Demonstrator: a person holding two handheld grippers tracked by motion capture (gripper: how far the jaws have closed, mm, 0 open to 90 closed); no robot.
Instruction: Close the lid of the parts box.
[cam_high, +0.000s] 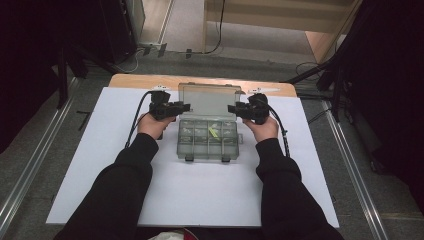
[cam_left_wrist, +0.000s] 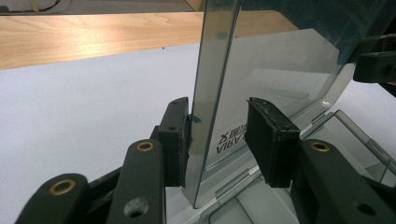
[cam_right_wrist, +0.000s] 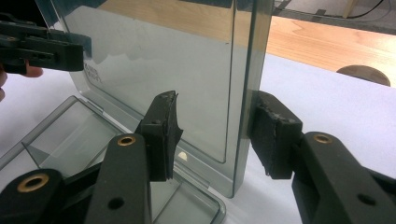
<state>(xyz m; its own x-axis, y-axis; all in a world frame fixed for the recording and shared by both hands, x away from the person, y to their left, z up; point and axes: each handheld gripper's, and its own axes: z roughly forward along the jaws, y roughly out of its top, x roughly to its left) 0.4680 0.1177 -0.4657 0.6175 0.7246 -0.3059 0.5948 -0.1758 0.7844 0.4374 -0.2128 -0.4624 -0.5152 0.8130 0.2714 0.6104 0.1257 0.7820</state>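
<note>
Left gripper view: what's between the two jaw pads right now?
The side edge of the clear lid, standing upright, lies between the left gripper pads. One pad touches its outer face; the other stands apart.

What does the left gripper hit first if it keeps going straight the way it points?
The left gripper straddles the side edge of the upright clear lid. Going straight on, that lid edge probably slides deeper between the jaws; beyond it stands the right gripper, though depth is unclear.
</note>
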